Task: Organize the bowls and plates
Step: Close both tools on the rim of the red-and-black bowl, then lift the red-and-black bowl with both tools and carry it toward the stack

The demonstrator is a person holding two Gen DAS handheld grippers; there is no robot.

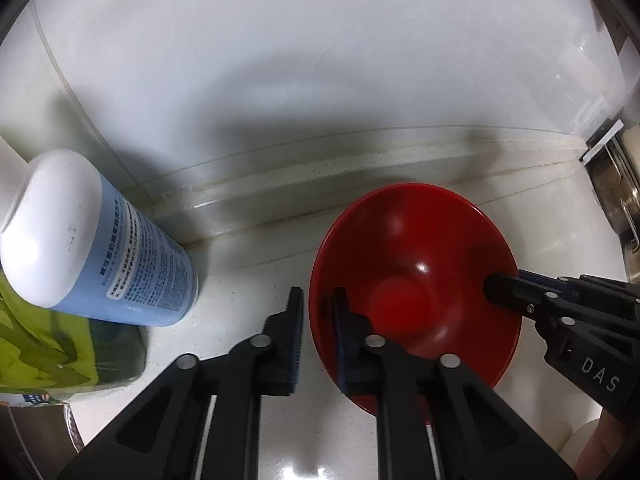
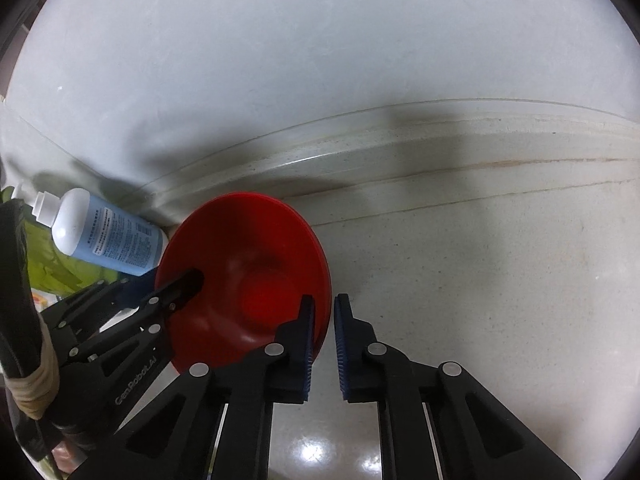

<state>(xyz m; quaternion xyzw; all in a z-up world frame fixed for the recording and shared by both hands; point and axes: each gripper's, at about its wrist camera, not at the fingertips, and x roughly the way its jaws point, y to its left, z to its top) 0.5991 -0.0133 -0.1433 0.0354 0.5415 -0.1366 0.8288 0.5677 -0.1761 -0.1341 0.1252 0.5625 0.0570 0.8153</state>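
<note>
A red bowl (image 1: 416,280) stood on the pale stone countertop (image 1: 248,280), close to the raised ledge at the foot of the white wall (image 1: 280,60). The left gripper (image 1: 318,336) was closed on the bowl's left rim, one blue-padded finger outside the wall and the other inside. The right gripper (image 2: 324,350) was clamped on the opposite rim in the same way, its left finger inside the bowl and its right finger outside. Both pairs of jaws stood narrow, with only the thin rim between the pads. Each gripper also showed in the other's view, reaching in from the side. A blue bottle with a white cap (image 1: 100,240) stood just left of the bowl, beside a green packet (image 1: 44,352). A metal appliance (image 1: 616,184) showed at the right edge of the left wrist view.
</note>
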